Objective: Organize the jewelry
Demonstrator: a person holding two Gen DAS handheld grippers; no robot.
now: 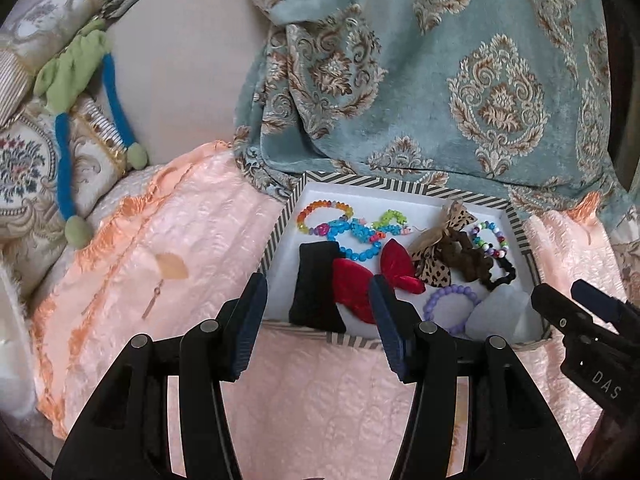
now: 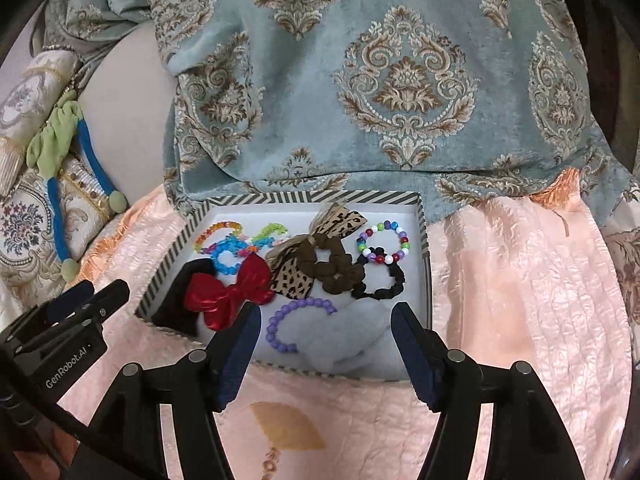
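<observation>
Empty jaws — striped box (image 2: 424, 216) holds bracelets, bows, scrunchies.

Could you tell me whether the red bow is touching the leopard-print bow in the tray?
Touching. In the right wrist view the red bow has its right loop lying against the lower edge of the leopard-print bow, with no white tray floor visible between them.

The box (image 2: 424, 216) sits on the bedspread (image 2: 520, 280), before the draped cloth (image 2: 400, 80); bracelets (image 2: 384, 242), bows (image 2: 232, 292) and scrunchies (image 2: 336, 272) lie in the box.
</observation>
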